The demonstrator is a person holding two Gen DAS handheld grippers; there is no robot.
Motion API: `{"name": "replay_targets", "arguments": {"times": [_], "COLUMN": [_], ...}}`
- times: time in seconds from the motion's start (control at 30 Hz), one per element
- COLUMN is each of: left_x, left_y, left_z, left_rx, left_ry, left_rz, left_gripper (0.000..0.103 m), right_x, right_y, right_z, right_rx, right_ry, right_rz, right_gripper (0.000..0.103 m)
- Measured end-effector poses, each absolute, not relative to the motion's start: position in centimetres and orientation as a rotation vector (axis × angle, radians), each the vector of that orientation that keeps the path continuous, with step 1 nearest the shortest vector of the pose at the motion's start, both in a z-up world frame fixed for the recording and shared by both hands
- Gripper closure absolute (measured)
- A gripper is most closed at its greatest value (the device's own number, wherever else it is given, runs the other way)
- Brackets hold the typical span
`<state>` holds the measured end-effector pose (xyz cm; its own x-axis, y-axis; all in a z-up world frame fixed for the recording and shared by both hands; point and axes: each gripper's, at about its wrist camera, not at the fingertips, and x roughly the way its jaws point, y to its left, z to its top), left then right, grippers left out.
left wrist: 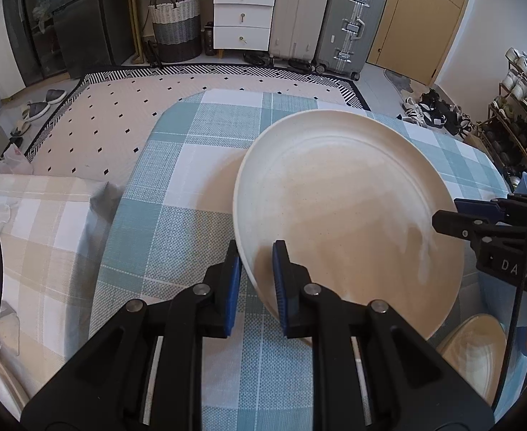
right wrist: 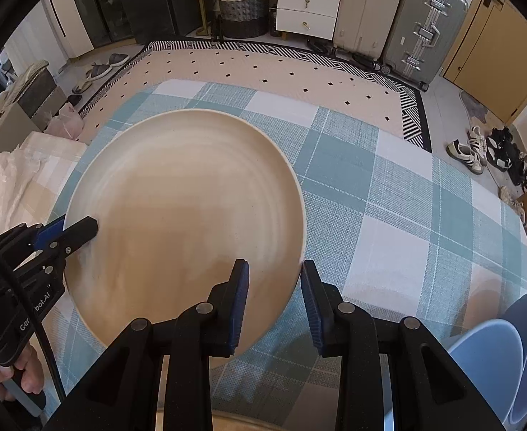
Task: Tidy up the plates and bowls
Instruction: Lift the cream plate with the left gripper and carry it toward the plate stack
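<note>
A large cream plate hangs tilted above the checked tablecloth; it also shows in the right wrist view. My left gripper is shut on the plate's near-left rim, one pad under and one over. My right gripper straddles the plate's right rim with its jaws still apart, not pinching; it shows in the left wrist view at the plate's right edge. The left gripper shows in the right wrist view on the plate's left rim.
A second cream plate lies on the table at the near right. Blue bowls stand at the near right in the right wrist view. The blue-and-white checked tablecloth covers the table. A beige checked cushion lies to the left.
</note>
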<state>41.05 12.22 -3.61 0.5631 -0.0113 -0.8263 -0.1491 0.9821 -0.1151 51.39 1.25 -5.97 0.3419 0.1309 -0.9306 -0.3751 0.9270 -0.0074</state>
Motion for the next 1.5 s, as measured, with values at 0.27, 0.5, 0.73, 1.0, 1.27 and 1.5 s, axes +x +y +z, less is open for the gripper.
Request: {"name": "replay_targets", "arguments": {"times": [0.27, 0.5, 0.73, 1.0, 1.27, 1.5], "left_x": [38.7, 36.3, 33.3, 29.7, 26.0, 22.9], "left_y": [12.0, 11.3, 10.1, 8.4, 6.2, 4.1], "left_z": [-1.4, 0.8, 3.0, 4.7, 6.2, 7.5], "left_rx": [-0.171, -0.157, -0.139, -0.129, -0.112, -0.095], "left_ry": [0.944, 0.924, 0.904, 0.889, 0.875, 0.868], "left_rz": [0.087, 0.089, 0.094, 0.089, 0.081, 0.069], "left_gripper": [0.089, 0.089, 0.089, 0.089, 0.089, 0.088], "right_x": [49.5, 47.1, 44.6, 41.4, 38.4, 35.9], "right_y": [0.9, 0.3, -0.4, -1.2, -2.6, -4.0], "right_z": [-3.9, -2.0, -0.6, 0.6, 1.6, 2.4], "right_rx": [-0.232, -0.228, -0.217, -0.212, -0.202, -0.179], "right_ry": [1.143, 1.118, 1.101, 1.087, 1.07, 1.057], "right_rz": [0.345, 0.352, 0.359, 0.361, 0.354, 0.352], "right_gripper": [0.073, 0.073, 0.073, 0.073, 0.073, 0.073]}}
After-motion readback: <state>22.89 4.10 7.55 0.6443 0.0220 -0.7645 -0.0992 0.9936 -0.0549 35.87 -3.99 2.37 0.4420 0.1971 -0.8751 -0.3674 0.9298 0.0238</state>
